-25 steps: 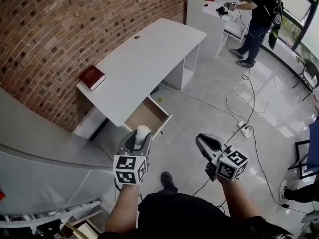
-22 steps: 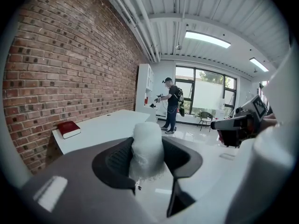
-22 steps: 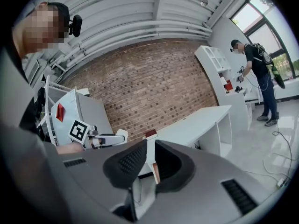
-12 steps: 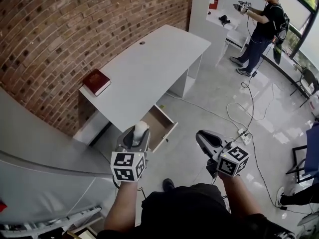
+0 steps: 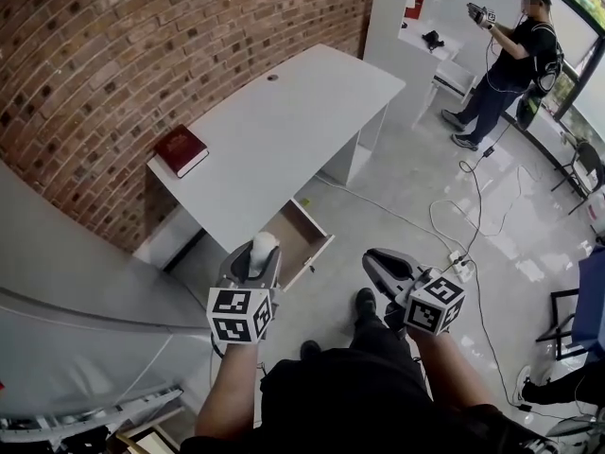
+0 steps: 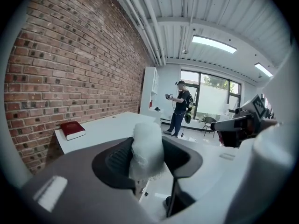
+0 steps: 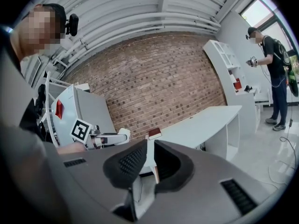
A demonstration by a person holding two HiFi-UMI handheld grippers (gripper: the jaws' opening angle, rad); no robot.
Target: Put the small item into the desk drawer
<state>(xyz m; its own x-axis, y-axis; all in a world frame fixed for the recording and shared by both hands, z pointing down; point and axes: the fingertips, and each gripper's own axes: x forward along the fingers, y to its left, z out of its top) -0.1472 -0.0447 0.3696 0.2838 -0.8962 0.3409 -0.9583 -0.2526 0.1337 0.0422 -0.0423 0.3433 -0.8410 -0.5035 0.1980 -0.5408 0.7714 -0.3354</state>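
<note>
My left gripper (image 5: 258, 256) is shut on a small white wrapped item (image 5: 263, 248), which sticks up between its jaws. In the left gripper view the item (image 6: 146, 146) fills the gap between the dark pads (image 6: 119, 161). Just beyond it in the head view, the desk drawer (image 5: 296, 235) stands pulled out under the near corner of the white desk (image 5: 284, 121), and its inside looks bare. My right gripper (image 5: 382, 270) hovers to the right over the floor. Its jaws stand together with only a thin slit, and nothing is between them (image 7: 148, 158).
A red book (image 5: 180, 149) lies on the desk's left end against the brick wall. Cables (image 5: 444, 218) and a power strip (image 5: 461, 265) trail over the floor on the right. Another person (image 5: 515, 60) stands at the back right by white shelving (image 5: 421, 22). A grey cabinet (image 5: 85, 348) flanks my left.
The view has drifted slightly, and the open drawer now sits closer to the left gripper. A foot shows stepping forward between the grippers. Both grips are unchanged.
</note>
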